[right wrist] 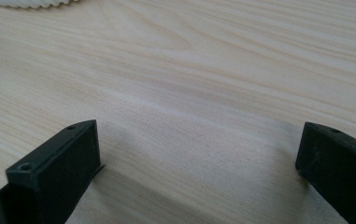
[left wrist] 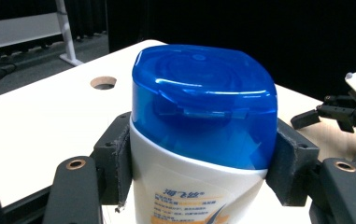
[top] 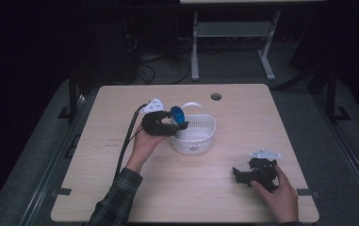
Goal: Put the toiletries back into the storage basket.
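Left gripper (top: 173,123) clamped on shampoo bottle (left wrist: 199,140), pads (left wrist: 291,163) pressing both sides just below the blue cap (left wrist: 203,100). Bottle held over left rim of white basket (top: 193,136), mid-table, cap up and tilted a bit toward basket. Right gripper (right wrist: 199,163) resting on table (top: 243,113) near-right, well apart from basket, jaws wide, nothing between. Handling, as judged: rigid plastic bottle w/ smooth glossy skin, prob. slippery; weight depends on fill, can't tell from here. Body walls likely flex some under squeeze, cap stiffer. Present hold high on shoulder leaves most of the mass hanging below, so could swing or slide if grip eased. Better purchase prob. on the flat broad faces mid-body, not on cap, since flip lid may pop. Basket light, perforated, w/ thin handle; may shift if bumped.
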A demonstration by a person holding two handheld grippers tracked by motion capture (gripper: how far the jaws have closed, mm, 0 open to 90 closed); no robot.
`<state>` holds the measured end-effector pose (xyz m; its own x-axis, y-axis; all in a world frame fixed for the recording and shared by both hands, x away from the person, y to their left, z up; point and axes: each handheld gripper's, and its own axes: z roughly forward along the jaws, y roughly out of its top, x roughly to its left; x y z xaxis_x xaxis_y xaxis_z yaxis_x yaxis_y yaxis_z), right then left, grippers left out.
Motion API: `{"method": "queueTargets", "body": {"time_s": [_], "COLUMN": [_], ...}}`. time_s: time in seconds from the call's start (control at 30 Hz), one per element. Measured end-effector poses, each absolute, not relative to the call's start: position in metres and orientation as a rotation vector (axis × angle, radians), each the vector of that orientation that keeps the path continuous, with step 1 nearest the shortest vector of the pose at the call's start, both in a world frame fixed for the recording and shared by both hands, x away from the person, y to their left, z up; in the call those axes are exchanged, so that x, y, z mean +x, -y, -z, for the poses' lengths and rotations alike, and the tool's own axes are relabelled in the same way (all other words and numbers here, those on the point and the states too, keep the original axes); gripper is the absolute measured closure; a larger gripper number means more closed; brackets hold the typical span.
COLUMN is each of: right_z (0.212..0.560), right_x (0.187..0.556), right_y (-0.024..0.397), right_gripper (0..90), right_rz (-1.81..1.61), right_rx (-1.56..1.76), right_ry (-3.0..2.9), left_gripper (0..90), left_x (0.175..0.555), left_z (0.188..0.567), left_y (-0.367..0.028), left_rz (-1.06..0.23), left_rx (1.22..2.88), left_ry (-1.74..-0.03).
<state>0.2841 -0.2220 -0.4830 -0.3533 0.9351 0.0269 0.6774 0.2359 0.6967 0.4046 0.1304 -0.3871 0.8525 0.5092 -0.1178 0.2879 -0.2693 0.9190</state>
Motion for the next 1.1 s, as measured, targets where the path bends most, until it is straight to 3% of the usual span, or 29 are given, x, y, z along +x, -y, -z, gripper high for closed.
{"method": "queueTargets", "body": {"time_s": [0.83,1.1], "right_z": [0.483,0.483], "right_x": [0.2841,0.2841], "right_y": [0.222,0.222], "right_gripper": [0.0,0.0], "right_rz": [-0.883,-0.883], "right_rx": [1.481,1.481], "right_ry": [-2.118,-2.118], "left_gripper": [33.9,16.1], "left_x": [0.4012,0.397], "left_z": [0.397,0.3902], "left_y": [-0.1279,-0.1322], "left_rz": [-0.257,-0.261], "left_rx": [1.924,1.942], "left_ry": [-0.575,-0.575]}}
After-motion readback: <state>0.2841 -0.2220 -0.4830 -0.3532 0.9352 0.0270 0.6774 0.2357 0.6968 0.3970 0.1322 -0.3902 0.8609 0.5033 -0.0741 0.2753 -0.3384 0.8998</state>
